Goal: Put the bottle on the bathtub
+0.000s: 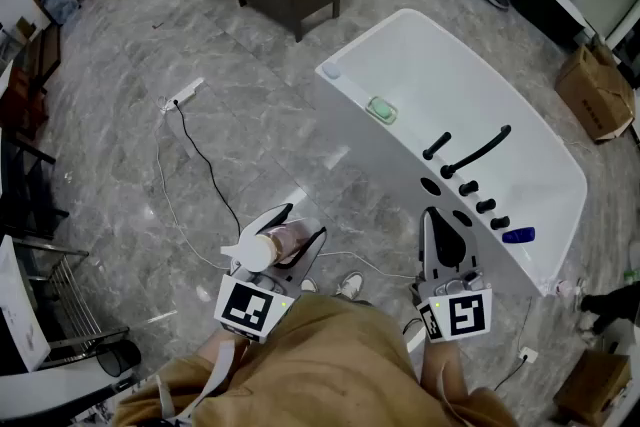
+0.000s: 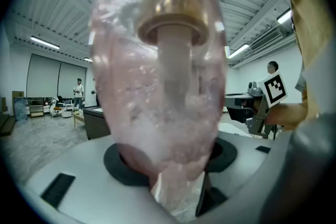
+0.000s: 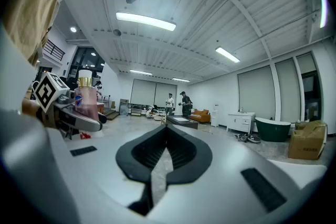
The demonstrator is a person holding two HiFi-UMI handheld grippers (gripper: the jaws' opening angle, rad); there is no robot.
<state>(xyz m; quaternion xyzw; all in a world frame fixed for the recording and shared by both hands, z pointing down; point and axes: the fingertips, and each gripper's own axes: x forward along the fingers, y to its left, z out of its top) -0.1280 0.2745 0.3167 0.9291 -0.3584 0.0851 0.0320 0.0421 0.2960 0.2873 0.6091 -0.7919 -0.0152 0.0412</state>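
Left claw [image 1: 302, 223] grips a pink pump bottle [image 1: 285, 239] above the grey floor [image 1: 250, 115]. Right claw [image 1: 431, 214], closed and empty, hovers beside the white bathtub [image 1: 350, 130].

In the left gripper view we see the bottle [image 2: 163, 86] as a close blur hiding most of the jaws.

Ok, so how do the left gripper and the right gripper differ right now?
The left gripper has its jaws spread around a pink bottle and grips it; the right gripper has its jaws together with nothing between them. The left gripper is over the bare floor, while the right gripper is close to the bathtub, near its black taps. Both point forward, the same way.
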